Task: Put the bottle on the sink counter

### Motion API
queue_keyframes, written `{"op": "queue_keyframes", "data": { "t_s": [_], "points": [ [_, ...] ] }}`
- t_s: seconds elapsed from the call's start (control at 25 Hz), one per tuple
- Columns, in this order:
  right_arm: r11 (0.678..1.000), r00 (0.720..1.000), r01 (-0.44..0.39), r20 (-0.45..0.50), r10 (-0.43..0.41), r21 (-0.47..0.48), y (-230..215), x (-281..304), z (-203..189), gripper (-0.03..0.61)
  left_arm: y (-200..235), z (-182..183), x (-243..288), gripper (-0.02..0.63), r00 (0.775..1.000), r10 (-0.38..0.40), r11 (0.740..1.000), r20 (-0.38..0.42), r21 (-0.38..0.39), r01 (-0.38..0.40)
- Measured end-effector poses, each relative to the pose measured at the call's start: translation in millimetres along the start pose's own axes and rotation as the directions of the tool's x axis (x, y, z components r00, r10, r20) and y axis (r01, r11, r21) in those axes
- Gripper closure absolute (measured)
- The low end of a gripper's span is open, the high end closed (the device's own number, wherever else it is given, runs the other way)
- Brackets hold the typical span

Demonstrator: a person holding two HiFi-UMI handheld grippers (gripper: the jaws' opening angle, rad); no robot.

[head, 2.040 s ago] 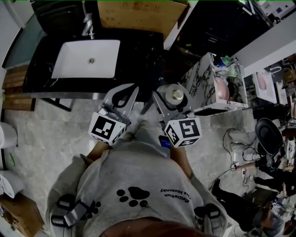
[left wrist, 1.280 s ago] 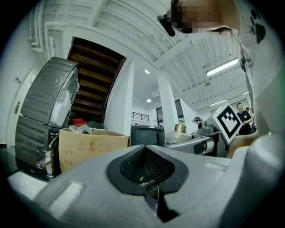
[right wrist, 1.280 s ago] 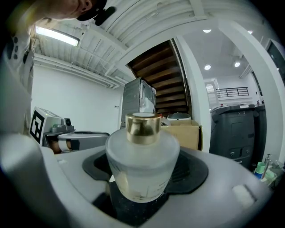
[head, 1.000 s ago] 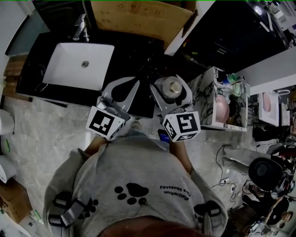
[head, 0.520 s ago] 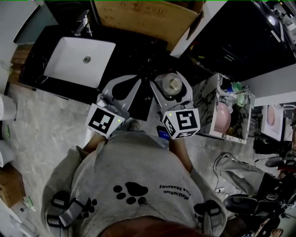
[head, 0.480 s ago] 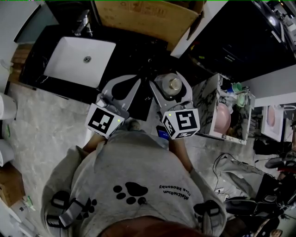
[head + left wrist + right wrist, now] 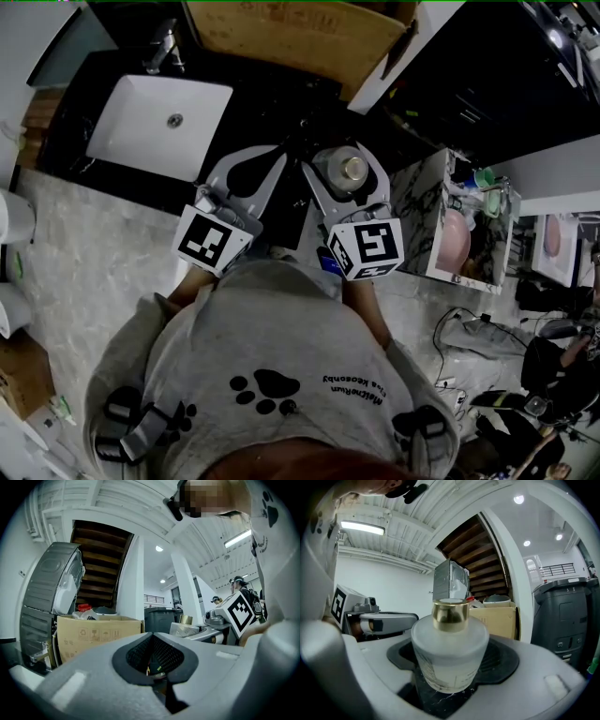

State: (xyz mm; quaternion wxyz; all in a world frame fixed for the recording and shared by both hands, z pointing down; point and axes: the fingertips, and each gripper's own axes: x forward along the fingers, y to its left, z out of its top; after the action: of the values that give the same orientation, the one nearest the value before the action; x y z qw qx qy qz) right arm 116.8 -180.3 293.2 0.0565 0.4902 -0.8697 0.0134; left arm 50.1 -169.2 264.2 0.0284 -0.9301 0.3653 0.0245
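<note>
**A:** Two grippers are out in front of the person. What has each got?

**B:** The right gripper [image 7: 343,174] has its jaws spread wide and pressed on the sides of the bottle [image 7: 450,656]. It is a squat frosted-glass bottle with a gold cap, upright between them. The left gripper [image 7: 152,637] is closed tip to tip, with nothing between its jaws.

**A:** Where is the bottle relative to the sink counter?

**B:** In the head view it is near the right end of the black counter [image 7: 267,103]. That puts it well to the right of the white basin [image 7: 159,117] and the faucet [image 7: 161,47]. Whether its base rests on anything, I cannot tell.

**A:** Any writing?

**B:** The bottle has a pale label with fine lines of print, too small to read. The cardboard box [image 7: 93,631] shows a row of handling symbols but no legible words. The grey sweatshirt [image 7: 272,366] has a black paw print and two lines of lettering, upside down from here. The first line looks like "MatchaRun"; the second I cannot make out. Each gripper's cube bears black square markers.
</note>
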Motion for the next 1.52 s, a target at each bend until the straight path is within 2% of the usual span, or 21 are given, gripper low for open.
{"op": "queue_keyframes", "data": {
  "t_s": [0.4,0.8,1.04,1.52],
  "points": [
    [0.999,0.999,0.035,-0.029,-0.035,-0.022,-20.4,32.7,-4.0,0.241,25.7,-6.2,33.5,0.611,0.998,-0.065,0.998,-0.003,0.010,0.065],
    [0.999,0.996,0.041,-0.077,-0.043,-0.035,-38.1,68.5,-22.3,0.241,49.0,-30.5,64.8,0.611,0.992,-0.123,0.992,-0.033,0.004,0.123],
    [0.999,0.997,0.041,-0.066,-0.042,-0.021,-48.5,93.2,-21.5,0.241,61.7,-49.9,83.8,0.611,0.987,-0.153,0.988,-0.055,0.006,0.154],
    [0.999,0.996,0.026,-0.089,-0.028,-0.019,-75.5,129.7,-46.1,0.239,82.9,-82.1,118.2,0.611,0.982,-0.173,0.985,-0.080,-0.004,0.173]
  ]
}}
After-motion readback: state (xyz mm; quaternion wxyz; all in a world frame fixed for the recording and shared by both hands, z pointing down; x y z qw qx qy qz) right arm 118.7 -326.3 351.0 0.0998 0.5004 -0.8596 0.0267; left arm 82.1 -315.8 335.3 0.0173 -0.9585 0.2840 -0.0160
